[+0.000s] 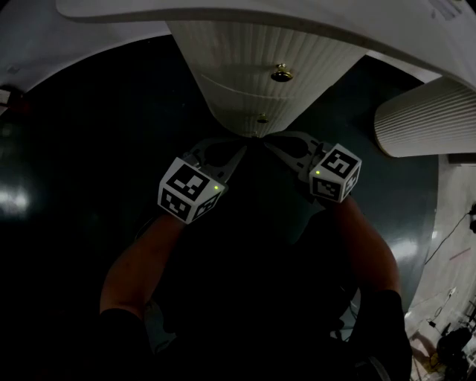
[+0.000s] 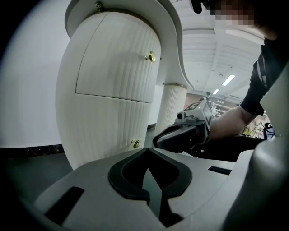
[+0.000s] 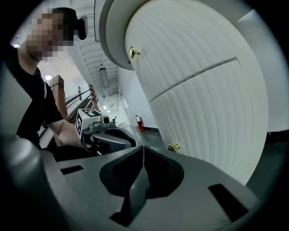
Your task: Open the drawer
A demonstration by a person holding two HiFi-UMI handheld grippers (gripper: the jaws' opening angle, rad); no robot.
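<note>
A white ribbed cabinet (image 1: 245, 82) with a rounded front stands ahead, split into an upper and a lower drawer. Each drawer has a small brass knob: the upper knob (image 1: 281, 73) (image 2: 151, 57) (image 3: 134, 53) and the lower knob (image 1: 262, 118) (image 2: 135, 144) (image 3: 173, 147). My left gripper (image 1: 236, 151) (image 2: 148, 150) is shut and empty, just short of the lower knob. My right gripper (image 1: 277, 145) (image 3: 143, 148) is beside it, also shut and empty, with the lower knob just right of its tips. Neither gripper touches the cabinet.
A white top (image 1: 297, 22) overhangs the cabinet. A second ribbed white column (image 1: 424, 119) stands to the right. The floor (image 1: 89, 149) is dark and glossy. Cables and gear (image 1: 454, 342) lie at the far lower right.
</note>
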